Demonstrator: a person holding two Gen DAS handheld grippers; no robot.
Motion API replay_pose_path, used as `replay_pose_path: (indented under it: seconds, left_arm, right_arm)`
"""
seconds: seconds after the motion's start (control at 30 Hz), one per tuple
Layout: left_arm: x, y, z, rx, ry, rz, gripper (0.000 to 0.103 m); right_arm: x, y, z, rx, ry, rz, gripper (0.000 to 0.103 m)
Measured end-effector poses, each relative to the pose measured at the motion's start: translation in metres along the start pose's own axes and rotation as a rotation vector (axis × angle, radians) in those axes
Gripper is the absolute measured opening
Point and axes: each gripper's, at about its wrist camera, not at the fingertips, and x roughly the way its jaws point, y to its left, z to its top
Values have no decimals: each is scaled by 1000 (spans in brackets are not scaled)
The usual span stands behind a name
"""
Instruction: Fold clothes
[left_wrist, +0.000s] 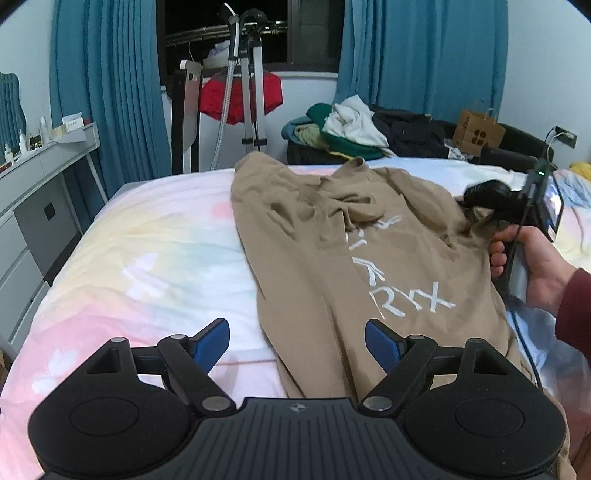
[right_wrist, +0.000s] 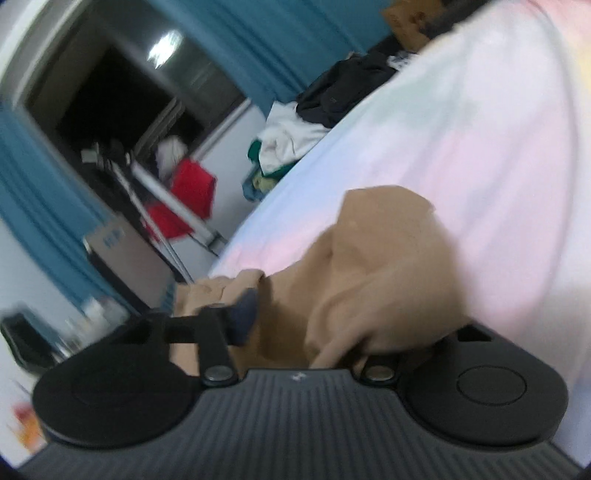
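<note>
A tan cotton sweatshirt with white lettering (left_wrist: 332, 236) is lying crumpled on a pastel bedspread (left_wrist: 147, 240). The left gripper (left_wrist: 297, 345) is hovering spread; the right gripper (right_wrist: 291, 317) is seemingly pinching its sleeve, risking slipping from bunched fabric.

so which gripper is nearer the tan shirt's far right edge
Right. The right gripper is closed on the tan shirt at that edge; the left gripper hovers open over its near hem.

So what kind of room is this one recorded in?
Most likely a home bedroom: a bed with a pastel cover holds the tan garment, teal curtains frame a dark window, and a pile of clothes sits behind the bed.
</note>
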Motion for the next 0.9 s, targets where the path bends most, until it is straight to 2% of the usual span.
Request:
replay_pose_path:
  seconds: [0.03, 0.17, 0.3, 0.43, 0.57, 0.63, 0.7, 0.73, 0.77, 0.8, 0.87, 0.9]
  left_arm:
    - [-1, 1, 1, -1, -6, 1, 82]
    - [-11, 13, 3, -32, -24, -7, 82]
    - [-24, 25, 4, -53, -57, -1, 82]
    - [-31, 39, 6, -106, -62, -8, 82]
    - [-33, 50, 5, -133, -66, 12, 82]
    - [-31, 55, 2, -147, -61, 12, 82]
    - [-27, 59, -1, -161, -50, 9, 82]
    - [-26, 61, -2, -168, -44, 8, 82]
    - [-24, 63, -3, -176, -39, 6, 82]
    - [-22, 65, -4, -185, -32, -2, 82]
    - [-18, 67, -5, -202, -24, -20, 82]
    - [-17, 67, -5, -209, -20, -27, 82]
  right_arm:
    - [0, 6, 1, -46, 1, -32, 11]
    - [-30, 45, 1, -233, -121, -88, 9]
    - [-58, 108, -11, -447, -218, -110, 9]
    - [-53, 180, -47, -664, -200, -89, 9]
    - [-29, 231, -99, -835, -142, -52, 9]
    - [-17, 244, -122, -881, -92, -36, 10]
    - [-3, 251, -136, -885, -5, 0, 12]
    - [1, 252, -141, -876, 51, 19, 16]
    - [1, 253, -144, -870, 80, 37, 30]
    - [1, 254, -146, -865, 102, 54, 49]
    - [-9, 253, -144, -842, 121, 107, 72]
    - [-18, 252, -139, -824, 126, 141, 74]
